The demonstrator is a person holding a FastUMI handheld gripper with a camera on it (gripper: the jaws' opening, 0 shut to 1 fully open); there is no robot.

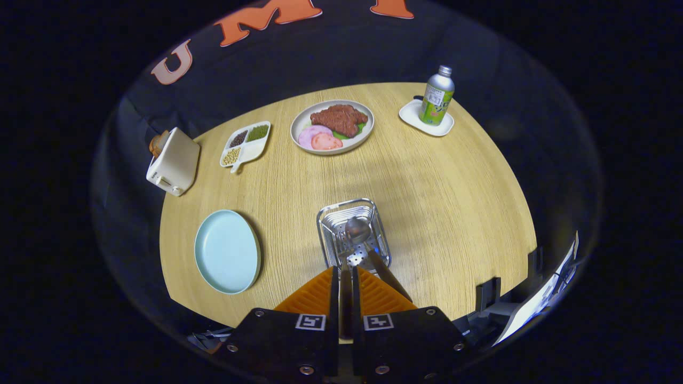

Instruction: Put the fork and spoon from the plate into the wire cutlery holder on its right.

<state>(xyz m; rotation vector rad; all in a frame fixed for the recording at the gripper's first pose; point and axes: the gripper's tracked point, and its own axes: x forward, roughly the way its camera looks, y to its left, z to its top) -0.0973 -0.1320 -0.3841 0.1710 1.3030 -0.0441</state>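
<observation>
The hand-held gripper (346, 273), fingers nearly together, seemingly pinches the spoon (357, 230) over the wire cutlery holder (325, 221).

My tool (346, 274), fingers nearly closed on a spoon handle, overlooks a pale wooden table (437, 213). On it: a wire cutlery holder (326, 226) just ahead, an empty blue plate (227, 250), a toaster (173, 161), a divided dish (246, 143), a plate of meat (332, 127), and a bottle (437, 96) on a white coaster (411, 114).

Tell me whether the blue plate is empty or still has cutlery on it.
Empty. The blue plate shows a bare surface; a spoon stands in the wire cutlery holder, ahead of the gripper.
</observation>
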